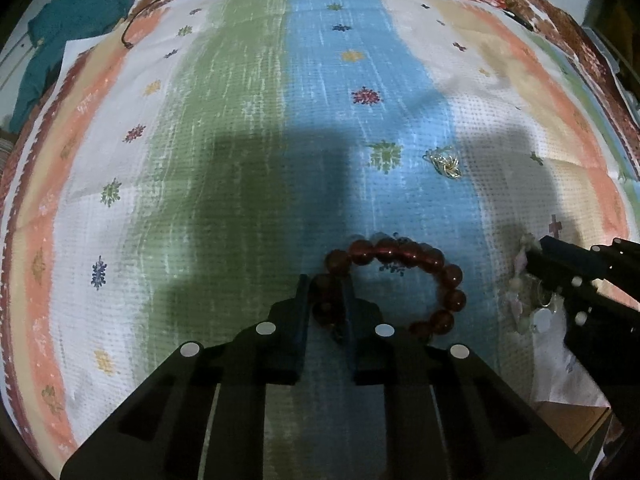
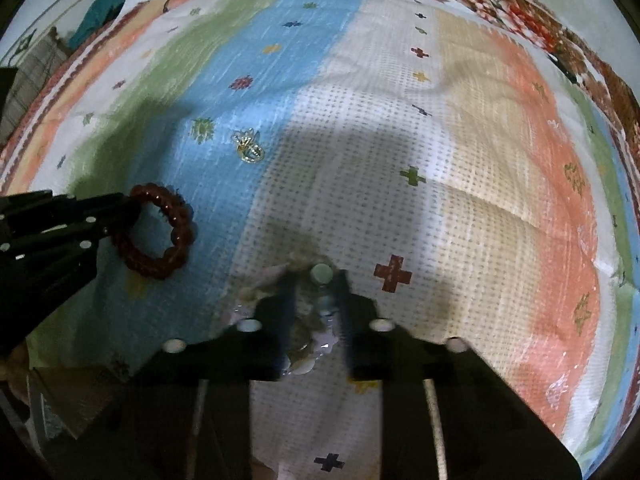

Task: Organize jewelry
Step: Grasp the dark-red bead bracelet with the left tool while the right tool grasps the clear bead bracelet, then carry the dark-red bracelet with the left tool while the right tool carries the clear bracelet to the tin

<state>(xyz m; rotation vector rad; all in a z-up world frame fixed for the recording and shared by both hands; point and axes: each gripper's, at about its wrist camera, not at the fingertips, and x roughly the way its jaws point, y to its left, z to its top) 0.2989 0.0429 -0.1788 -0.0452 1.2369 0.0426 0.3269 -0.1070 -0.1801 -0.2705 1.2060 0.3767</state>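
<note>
A bracelet of dark red beads (image 1: pixel 452 276) lies on the blue stripe of a striped cloth (image 1: pixel 240 120). My left gripper (image 1: pixel 326 286) points down at it and is shut on the beads of its left side. In the right wrist view the same bracelet (image 2: pixel 176 240) shows at the left, with the left gripper (image 2: pixel 132 208) on its edge. A pale bracelet of shells and light beads (image 2: pixel 322 272) lies on the white dotted stripe. My right gripper (image 2: pixel 316 276) is shut on it. The left wrist view catches the right gripper (image 1: pixel 536 252) at the pale bracelet (image 1: pixel 520 304).
A small gold ornament (image 1: pixel 444 162) lies loose on the blue stripe beyond both bracelets, also visible as the gold ornament (image 2: pixel 248 146) in the right wrist view. A teal garment (image 1: pixel 76 20) and a thin black cord (image 1: pixel 132 36) sit at the cloth's far left edge.
</note>
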